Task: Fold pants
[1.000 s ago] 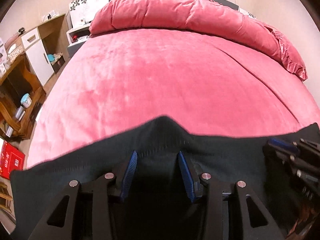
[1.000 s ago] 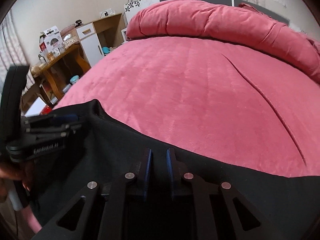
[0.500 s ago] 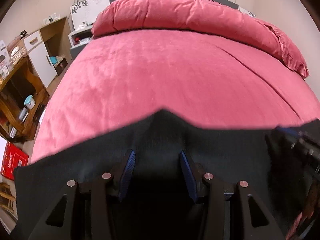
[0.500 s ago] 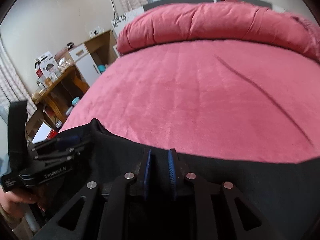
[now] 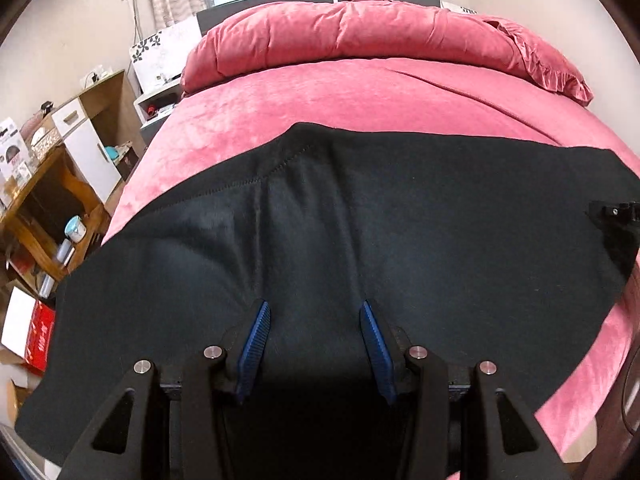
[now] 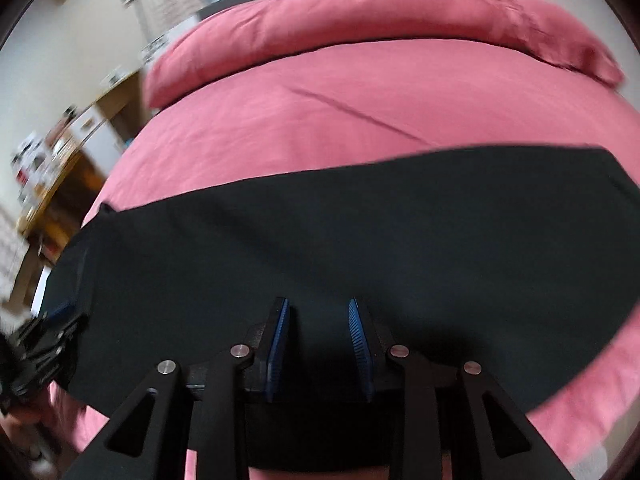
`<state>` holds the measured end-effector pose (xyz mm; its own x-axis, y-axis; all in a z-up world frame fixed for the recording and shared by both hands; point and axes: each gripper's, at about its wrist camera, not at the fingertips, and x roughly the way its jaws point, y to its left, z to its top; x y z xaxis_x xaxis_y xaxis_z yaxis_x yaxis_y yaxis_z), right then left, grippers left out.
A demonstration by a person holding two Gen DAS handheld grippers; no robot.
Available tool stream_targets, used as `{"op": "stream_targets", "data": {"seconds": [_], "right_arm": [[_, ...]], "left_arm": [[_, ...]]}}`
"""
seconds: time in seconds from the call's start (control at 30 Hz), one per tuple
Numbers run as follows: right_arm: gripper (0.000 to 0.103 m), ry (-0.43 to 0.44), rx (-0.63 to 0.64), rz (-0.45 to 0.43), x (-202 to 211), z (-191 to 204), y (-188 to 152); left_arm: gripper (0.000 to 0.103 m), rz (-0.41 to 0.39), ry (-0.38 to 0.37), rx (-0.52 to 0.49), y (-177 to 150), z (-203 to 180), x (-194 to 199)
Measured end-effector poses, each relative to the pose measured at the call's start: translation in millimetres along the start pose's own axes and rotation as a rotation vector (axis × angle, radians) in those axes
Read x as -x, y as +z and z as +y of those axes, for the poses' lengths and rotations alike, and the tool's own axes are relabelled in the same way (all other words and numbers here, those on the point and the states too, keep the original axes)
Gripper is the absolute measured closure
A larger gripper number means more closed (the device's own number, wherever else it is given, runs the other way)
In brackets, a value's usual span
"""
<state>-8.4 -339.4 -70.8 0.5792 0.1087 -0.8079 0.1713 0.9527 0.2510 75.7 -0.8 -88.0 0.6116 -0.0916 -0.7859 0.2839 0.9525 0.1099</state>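
On my far left, in the left wrist view, I see a wooden desk [image 5: 48, 204] and a white cabinet [image 5: 86, 148] standing against the wall beside the bed [image 5: 360, 96]. A red box [image 5: 38, 338] sits on the floor below the desk. The black pants [image 5: 360, 220] lie spread flat across the near part of the pink bedspread, reaching from the left edge of the bed almost to the right one, with a stitched seam showing near their far left corner. A rolled pink duvet [image 5: 380, 36] runs along the headboard, well apart from the pants.

My left gripper [image 5: 314, 316] hangs over the pants with its 2 blue pads [image 5: 254, 344] set apart; the cloth lies flat under them and I see nothing pinched between them. At the right edge of that view a black piece of the other tool [image 5: 616, 212] pokes in over the cloth.

In the right wrist view, which is smeared by motion, my right gripper [image 6: 318, 314] also sits above the pants [image 6: 360, 232]. Its jaws have just been opening, its pads [image 6: 278, 340] now stand parted, and the fabric between them looks flat and free. The left tool shows blurred at the lower left.
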Motion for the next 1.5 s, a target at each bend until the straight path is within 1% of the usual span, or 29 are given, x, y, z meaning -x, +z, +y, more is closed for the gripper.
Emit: {"op": "stream_targets", "data": {"seconds": [0.13,0.2,0.23,0.27,0.33,0.4,0.43,0.47,0.57,0.6,0.63,0.67,0.73,0.77,0.87,0.9,0.93,1.0,1.07,1.13,1.2,1.27,1.37,1.43,1.5], "right_arm": [[0.072,0.017,-0.079,-0.007,13.9,-25.8,-4.7],[0.071,0.03,-0.165,-0.042,28.6,-48.2,-6.0],[0.067,0.036,-0.196,-0.066,34.8,-54.8,-7.0],[0.058,0.032,-0.253,-0.11,46.3,-70.0,-8.2],[0.051,-0.012,-0.363,-0.196,67.4,-101.9,-11.6],[0.051,-0.07,-0.468,-0.25,80.7,-132.6,-15.0],[0.051,-0.088,-0.504,-0.261,84.0,-142.8,-16.9],[0.051,-0.106,-0.566,-0.272,88.4,-160.7,-21.4],[0.051,-0.121,-0.715,-0.283,91.4,-202.7,-34.5],[0.051,-0.114,-0.752,-0.285,90.5,-212.9,-38.3],[0.047,-0.103,-0.775,-0.288,90.2,-219.7,-41.1],[0.042,-0.075,-0.808,-0.292,87.8,-228.8,-43.9],[0.038,-0.023,-0.856,-0.299,81.9,-242.7,-47.6],[0.038,-0.003,-0.867,-0.309,79.9,-246.9,-48.5],[0.037,0.02,-0.87,-0.343,69.7,-249.9,-42.4],[0.037,0.022,-0.864,-0.349,73.8,-251.2,-44.7],[0.038,0.019,-0.852,-0.348,75.6,-254.5,-42.3],[0.04,0.026,-0.833,-0.348,70.9,-256.3,-31.8],[0.052,0.016,-0.818,-0.338,63.2,-260.3,-22.9],[0.06,-0.004,-0.825,-0.317,52.9,-266.2,-13.5],[0.064,0.007,-0.852,-0.315,49.9,-270.4,-11.4],[0.074,0.004,-0.854,-0.305,50.9,-268.8,-7.2],[0.079,-0.043,-0.797,-0.298,57.3,-258.9,0.7],[0.08,-0.05,-0.788,-0.307,64.3,-254.6,0.5],[0.081,-0.04,-0.801,-0.329,74.4,-249.7,2.7]], "left_arm": [[0.055,0.011,-0.017,0.023,-2.9,1.7,4.2],[0.055,0.015,-0.031,0.032,-2.3,2.8,6.2],[0.055,0.015,-0.046,0.039,-1.9,3.7,7.9],[0.055,0.012,-0.07,0.052,-1.1,6.0,9.9],[0.055,-0.001,-0.106,0.083,0.2,9.9,14.6],[0.055,-0.016,-0.12,0.119,5.0,17.1,17.8],[0.055,-0.023,-0.117,0.134,7.2,20.2,18.9],[0.055,-0.028,-0.112,0.151,10.3,24.0,19.3],[0.055,-0.021,-0.106,0.19,16.5,34.7,15.8],[0.055,-0.01,-0.102,0.205,17.8,38.5,13.3],[0.055,-0.001,-0.1,0.217,18.9,42.3,10.5],[0.055,0.01,-0.097,0.228,19.7,45.0,8.1],[0.055,0.036,-0.09,0.25,17.4,50.0,4.1],[0.055,0.046,-0.091,0.26,16.5,53.4,1.7],[0.054,0.076,-0.086,0.261,13.6,53.4,-5.2],[0.054,0.079,-0.084,0.259,13.0,51.5,-6.7],[0.053,0.083,-0.08,0.253,12.1,50.1,-7.6],[0.048,0.084,-0.079,0.238,11.4,45.3,-7.4],[0.044,0.088,-0.083,0.231,11.3,42.4,-9.5],[0.042,0.095,-0.082,0.234,10.2,40.2,-11.1],[0.04,0.098,-0.08,0.229,11.0,39.5,-11.8],[0.039,0.1,-0.081,0.217,11.3,37.4,-10.9],[0.036,0.096,-0.087,0.201,10.8,35.7,-10.6],[0.035,0.091,-0.09,0.195,11.0,35.2,-11.1],[0.035,0.089,-0.091,0.195,11.2,35.3,-10.2]]}}
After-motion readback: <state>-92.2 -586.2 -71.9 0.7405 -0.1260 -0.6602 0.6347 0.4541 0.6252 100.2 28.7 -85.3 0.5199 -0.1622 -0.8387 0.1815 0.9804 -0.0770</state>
